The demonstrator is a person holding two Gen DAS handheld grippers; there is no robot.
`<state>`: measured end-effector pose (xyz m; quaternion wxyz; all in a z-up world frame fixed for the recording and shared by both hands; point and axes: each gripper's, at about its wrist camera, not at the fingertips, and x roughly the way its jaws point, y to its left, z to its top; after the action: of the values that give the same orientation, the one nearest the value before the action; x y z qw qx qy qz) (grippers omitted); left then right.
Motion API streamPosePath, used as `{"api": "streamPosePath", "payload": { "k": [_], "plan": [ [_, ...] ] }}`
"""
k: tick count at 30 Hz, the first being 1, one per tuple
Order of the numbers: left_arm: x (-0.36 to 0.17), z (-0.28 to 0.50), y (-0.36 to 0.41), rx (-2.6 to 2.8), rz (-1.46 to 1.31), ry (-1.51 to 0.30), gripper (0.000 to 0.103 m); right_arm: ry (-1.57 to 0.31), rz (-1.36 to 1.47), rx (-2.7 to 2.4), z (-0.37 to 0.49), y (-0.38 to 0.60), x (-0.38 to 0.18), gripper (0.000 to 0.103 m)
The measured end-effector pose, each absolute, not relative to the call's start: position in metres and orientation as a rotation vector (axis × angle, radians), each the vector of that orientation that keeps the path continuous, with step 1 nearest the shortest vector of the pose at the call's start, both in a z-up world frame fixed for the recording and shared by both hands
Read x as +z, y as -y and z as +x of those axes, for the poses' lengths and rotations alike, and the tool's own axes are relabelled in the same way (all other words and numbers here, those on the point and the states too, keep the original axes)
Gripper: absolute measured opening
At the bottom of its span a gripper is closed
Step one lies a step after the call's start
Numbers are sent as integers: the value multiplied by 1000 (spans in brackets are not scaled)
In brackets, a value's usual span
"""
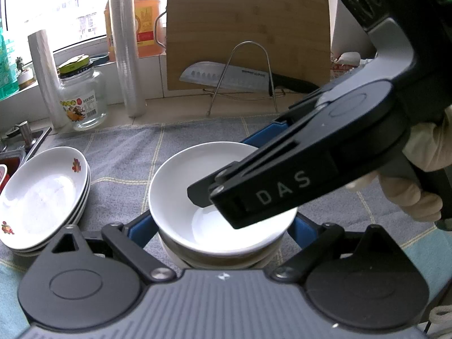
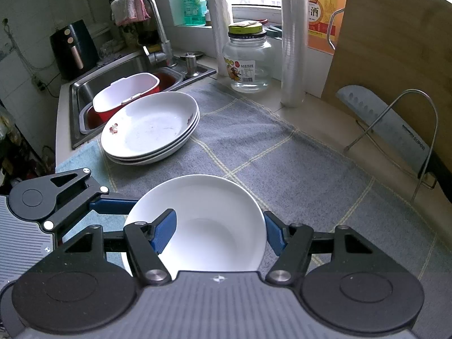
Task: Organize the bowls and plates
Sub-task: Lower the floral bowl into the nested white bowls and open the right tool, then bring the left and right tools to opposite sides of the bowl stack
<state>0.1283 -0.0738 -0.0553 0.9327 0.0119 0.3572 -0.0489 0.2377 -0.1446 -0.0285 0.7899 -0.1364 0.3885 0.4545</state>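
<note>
Glossy white bowls (image 1: 195,186) sit stacked on the desk between the left claw's (image 1: 223,226) blue pads, which hug the lower bowls. The matte black right claw (image 1: 226,180) reaches in.

Ribbed blue pads (image 2: 165,233) of the right claw (image 2: 217,234) clamp the round top bowl's (image 2: 209,220) rim on the checked grey cloth (image 2: 282,147); three floral plates (image 2: 152,127) are stacked beyond.

Black tool (image 2: 217,233), blue pads (image 2: 163,234), cream glove (image 1: 423,152).

Plain white bowl (image 2: 209,226); white plates (image 2: 149,127) with red flower motifs; grey cloth (image 2: 282,163) checked in pale yellow; blue pads (image 2: 165,230) on black grippers
</note>
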Motion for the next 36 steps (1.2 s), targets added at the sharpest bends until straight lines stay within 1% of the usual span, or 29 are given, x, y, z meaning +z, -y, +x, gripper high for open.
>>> {"api": "streamPosePath", "payload": {
  "k": [4,6,7,8,17,31,36],
  "plan": [
    [-55,128,75,-99,25,-728,96,-836,-291,984,238,145,-30,77],
    [-55,128,74,-99,25,-726,97,-840,-278,1000,236,145,-30,87],
    [-55,128,74,-99,25,-725,97,-833,-271,1007,234,146,-29,97],
    [-55,127,74,-101,25,-722,97,-821,-271,1005,232,146,-28,103],
    [-52,114,70,-119,22,-697,100,-794,-284,967,227,160,-27,103],
    [-51,93,56,-117,24,-683,101,-795,-321,923,209,159,-36,103],
    [-56,93,42,-178,43,-668,102,-750,-305,907,200,172,-28,103]
  ]
}}
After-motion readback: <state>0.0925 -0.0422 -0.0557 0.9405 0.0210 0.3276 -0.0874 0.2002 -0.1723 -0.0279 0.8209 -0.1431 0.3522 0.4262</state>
